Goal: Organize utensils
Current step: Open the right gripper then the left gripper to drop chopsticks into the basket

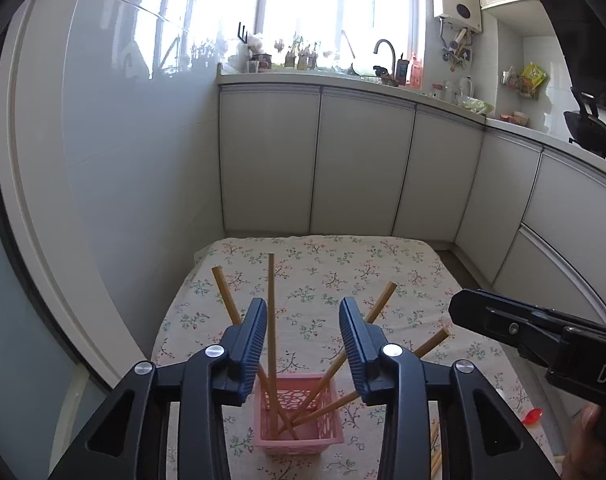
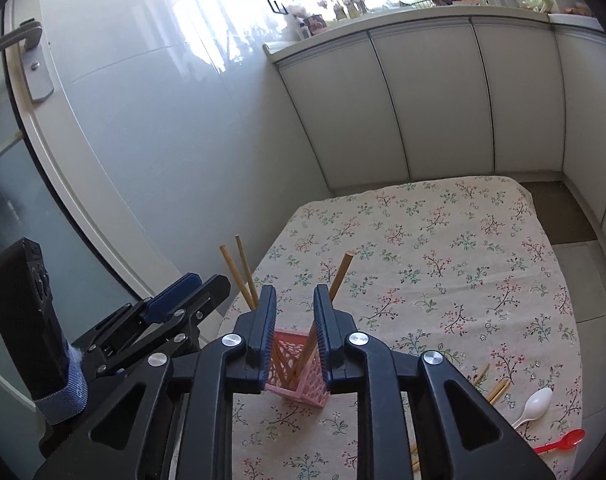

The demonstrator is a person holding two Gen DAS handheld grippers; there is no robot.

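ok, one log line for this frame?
left gripper: open, empty | right gripper: open, empty | pink lattice plastic basket: wooden chopsticks inside | white plastic spoon, red plastic spoon: on tablecloth

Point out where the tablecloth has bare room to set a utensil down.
The far half of the tablecloth, beyond the pink basket toward the cabinets, is bare. The near right corner is crowded: loose chopsticks, a white spoon and a red spoon lie there.

splayed chopsticks [image 1: 271,320] crowd basket [image 1: 299,438] mouth
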